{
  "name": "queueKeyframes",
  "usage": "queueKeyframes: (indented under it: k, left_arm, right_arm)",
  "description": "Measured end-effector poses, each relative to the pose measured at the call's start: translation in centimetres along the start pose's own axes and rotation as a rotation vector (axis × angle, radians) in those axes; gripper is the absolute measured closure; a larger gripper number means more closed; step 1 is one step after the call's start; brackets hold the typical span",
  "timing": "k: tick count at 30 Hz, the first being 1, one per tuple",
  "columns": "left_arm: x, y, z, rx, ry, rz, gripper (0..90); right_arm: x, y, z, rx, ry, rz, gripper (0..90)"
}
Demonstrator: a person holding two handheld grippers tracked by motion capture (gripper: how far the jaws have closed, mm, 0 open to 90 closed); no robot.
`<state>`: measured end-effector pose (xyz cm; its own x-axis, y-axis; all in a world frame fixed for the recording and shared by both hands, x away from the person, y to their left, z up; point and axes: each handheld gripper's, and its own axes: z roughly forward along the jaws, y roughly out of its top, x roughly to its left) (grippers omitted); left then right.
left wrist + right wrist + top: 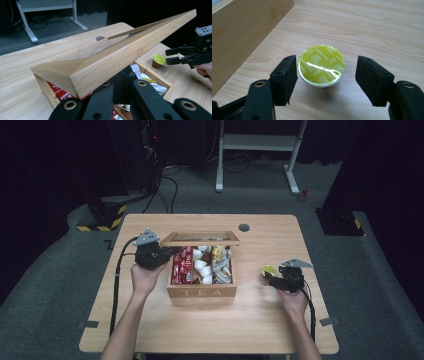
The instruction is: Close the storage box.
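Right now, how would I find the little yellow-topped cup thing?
Find the wooden box marked TEA in the middle of the table. On the bare wood just right of it stands the small round capsule, between the open right tongs. It alone sits outside the box, with a shiny yellow-green foil top.

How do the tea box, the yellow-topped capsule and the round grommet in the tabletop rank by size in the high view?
1. Tea box, by far the largest.
2. Yellow-topped capsule.
3. Grommet, only slightly smaller and farther from the camera, so unsure.
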<state>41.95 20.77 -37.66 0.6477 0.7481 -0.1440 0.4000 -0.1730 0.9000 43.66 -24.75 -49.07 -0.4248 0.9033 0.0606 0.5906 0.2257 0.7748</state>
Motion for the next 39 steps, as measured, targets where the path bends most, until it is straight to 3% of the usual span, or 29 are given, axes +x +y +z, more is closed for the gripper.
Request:
queueKeyframes:
  k: [8, 13, 26, 39]
  left_arm:
    - [0.0, 0.0, 0.0, -0.002, 0.002, 0.005, 90.0]
    - [0.0, -0.1, 0.0, -0.001, 0.000, 0.003, 90.0]
    - [-0.1, -0.4, 0.0, -0.005, -0.005, 0.003, 90.0]
    - [-0.2, -1.6, -0.2, 0.010, -0.036, 0.000, 90.0]
  right_arm:
    - [-0.9, -2.0, -2.3, -0.054, 0.000, 0.036, 39.4]
    - [-1.0, -2.9, -2.7, -0.065, -0.002, 0.025, 43.2]
    - [-0.8, -5.1, -2.3, -0.002, -0.048, 0.005, 43.3]
    - [-0.6, -5.5, -2.0, 0.036, -0.112, -0.008, 42.6]
